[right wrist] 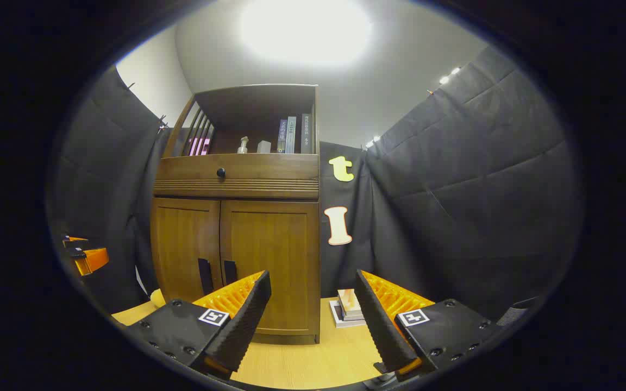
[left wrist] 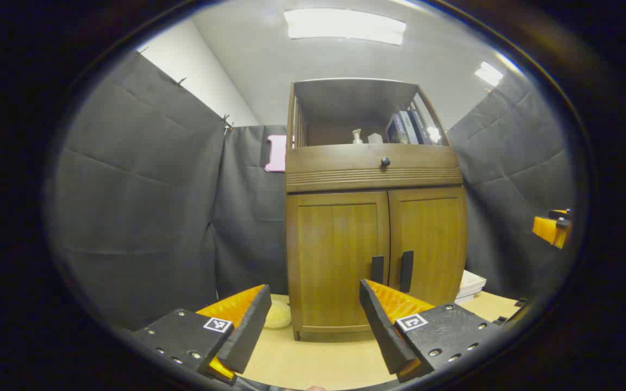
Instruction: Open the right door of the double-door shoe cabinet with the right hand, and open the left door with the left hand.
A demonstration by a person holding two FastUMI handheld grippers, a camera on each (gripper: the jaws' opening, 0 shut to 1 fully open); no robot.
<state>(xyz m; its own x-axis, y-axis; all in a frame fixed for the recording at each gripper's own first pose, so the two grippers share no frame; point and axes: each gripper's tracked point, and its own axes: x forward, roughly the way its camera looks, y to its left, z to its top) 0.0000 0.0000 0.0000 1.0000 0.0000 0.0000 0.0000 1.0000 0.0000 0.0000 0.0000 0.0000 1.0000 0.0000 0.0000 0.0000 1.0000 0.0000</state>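
Right now the shoe cabinet (left wrist: 375, 239) stands on the desk (left wrist: 318, 361), both doors closed. Left gripper view: left hand-held gripper (left wrist: 313, 326) at 6 o'clock, fingers spread wide, nothing btwn them, well short of the cabinet. Left door (left wrist: 337, 260) dead ahead, its black handle (left wrist: 377, 269) at approx 5 o'clock of the panel; right door (left wrist: 427, 244) beside it w/ own handle (left wrist: 406, 271). Drawer knob (left wrist: 385, 161) above, books (left wrist: 405, 127) and a small bottle (left wrist: 356, 136) on the open shelf at 12. Yellowish round thing (left wrist: 277, 315) by the cabinet foot at 7. Right hand-held gripper (left wrist: 552, 228) peeks in at 3 o'clock.

Right gripper view: right hand-held gripper (right wrist: 313, 320) at 6, also wide open, empty, not touching the cabinet. Cabinet sits toward 10–11 o'clock; stacked books (right wrist: 348, 309) on the desk btwn its fingers.
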